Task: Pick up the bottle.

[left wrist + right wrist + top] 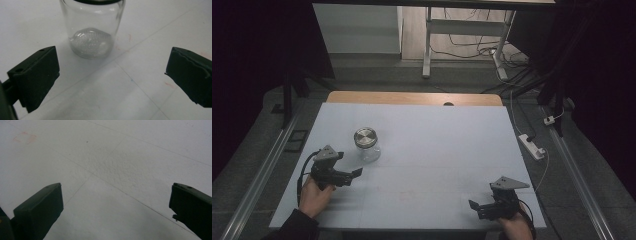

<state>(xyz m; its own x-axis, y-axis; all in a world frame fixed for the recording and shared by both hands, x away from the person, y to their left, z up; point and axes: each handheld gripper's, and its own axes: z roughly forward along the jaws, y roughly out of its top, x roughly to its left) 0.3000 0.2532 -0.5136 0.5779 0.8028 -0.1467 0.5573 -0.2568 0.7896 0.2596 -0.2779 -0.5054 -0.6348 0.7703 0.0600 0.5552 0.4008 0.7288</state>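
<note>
Just ahead of the spread left tool (pixel 112 75) stands the glass jar (pixel 91 30), untouched.

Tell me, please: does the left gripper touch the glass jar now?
Apart. In the left gripper view, the left gripper stands wide open, and bare white table surface lies between its jaws and the glass jar.

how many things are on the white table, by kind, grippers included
glass jar with metal lid: 1
grippers: 2, the left gripper and the right gripper
total: 3
</note>
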